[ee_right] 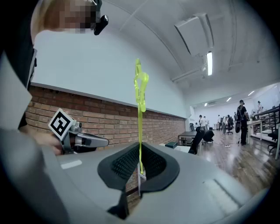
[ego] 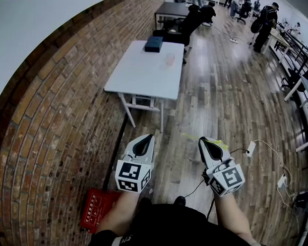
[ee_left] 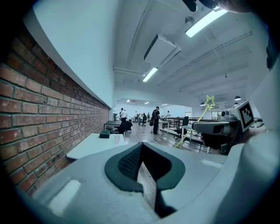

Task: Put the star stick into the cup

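Item: star stick (ee_right: 140,118), clamped upright in my right gripper (ee_right: 139,175); left gripper (ee_left: 146,179) closed, empty; cup (ego: 170,58), apparently on far table (ego: 137,70), well apart; insertion pending.

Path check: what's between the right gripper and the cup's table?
Head view: just wood floor between the right gripper and the white table; the cup stands on its far half.

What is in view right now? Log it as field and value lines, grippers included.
right gripper: shut on the star stick, star end up
left gripper: shut, nothing between its jaws
cup: on the white table, near a dark box
stick in cup: not yet; the table stands ahead, away from both grippers
surroundings: brick wall at the left, wood floor
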Motion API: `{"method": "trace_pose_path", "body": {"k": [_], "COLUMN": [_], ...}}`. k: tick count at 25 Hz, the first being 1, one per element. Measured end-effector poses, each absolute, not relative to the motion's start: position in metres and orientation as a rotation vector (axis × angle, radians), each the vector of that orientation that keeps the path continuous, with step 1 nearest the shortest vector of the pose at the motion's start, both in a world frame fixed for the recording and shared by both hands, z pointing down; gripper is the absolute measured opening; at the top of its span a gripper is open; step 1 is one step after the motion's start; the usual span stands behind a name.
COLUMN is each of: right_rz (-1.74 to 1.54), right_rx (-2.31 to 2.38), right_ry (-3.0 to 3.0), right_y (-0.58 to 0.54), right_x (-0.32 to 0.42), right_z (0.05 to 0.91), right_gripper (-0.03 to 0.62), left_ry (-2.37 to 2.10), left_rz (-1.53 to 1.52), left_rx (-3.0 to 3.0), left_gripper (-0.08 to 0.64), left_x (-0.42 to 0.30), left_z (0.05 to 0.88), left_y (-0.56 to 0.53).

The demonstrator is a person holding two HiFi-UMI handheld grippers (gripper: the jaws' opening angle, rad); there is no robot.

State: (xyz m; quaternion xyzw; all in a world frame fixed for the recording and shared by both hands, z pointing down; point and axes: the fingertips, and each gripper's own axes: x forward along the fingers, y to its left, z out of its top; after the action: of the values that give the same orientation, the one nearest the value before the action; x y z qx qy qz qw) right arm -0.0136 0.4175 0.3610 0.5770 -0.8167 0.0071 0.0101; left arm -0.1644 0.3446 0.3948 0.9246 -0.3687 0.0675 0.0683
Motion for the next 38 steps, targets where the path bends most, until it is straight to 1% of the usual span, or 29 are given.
{"method": "trace_pose_path", "body": {"k": [9, 18, 25, 32, 38], "right_rz": [0.071, 0.151, 0.237, 0.284, 0.299], "right_rx": [1.845, 1.907, 1.821, 1.771, 1.758], "right_ry": [-2.539, -2.561, -2.633, -2.655, -2.628], "right_y": [0.434, 0.475, 0.494, 0.471, 0.419], "right_x": [0.010, 0.072, 0.074, 0.067, 0.067], "right_z": [0.366, 0.367, 0.383, 0.389, 0.396], "right_gripper": [0.012, 0.015, 0.015, 0.017, 0.017], "left_ry": [-1.099, -1.128, -1.145, -1.164, -1.142], "left_rz": [0.214, 0.169, 0.196, 0.192, 0.178], "left_rx": [2.774, 2.710, 2.706, 2.700, 2.668], "left_gripper": [0.006, 0.006, 0.006, 0.006, 0.006], "left_x": [-0.141, -0.096, -0.082, -0.088, -0.090], "left_z": [0.400, 0.404, 0.405, 0.406, 0.426], "left_y": [0.355, 0.380, 0.400, 0.384, 0.336]}}
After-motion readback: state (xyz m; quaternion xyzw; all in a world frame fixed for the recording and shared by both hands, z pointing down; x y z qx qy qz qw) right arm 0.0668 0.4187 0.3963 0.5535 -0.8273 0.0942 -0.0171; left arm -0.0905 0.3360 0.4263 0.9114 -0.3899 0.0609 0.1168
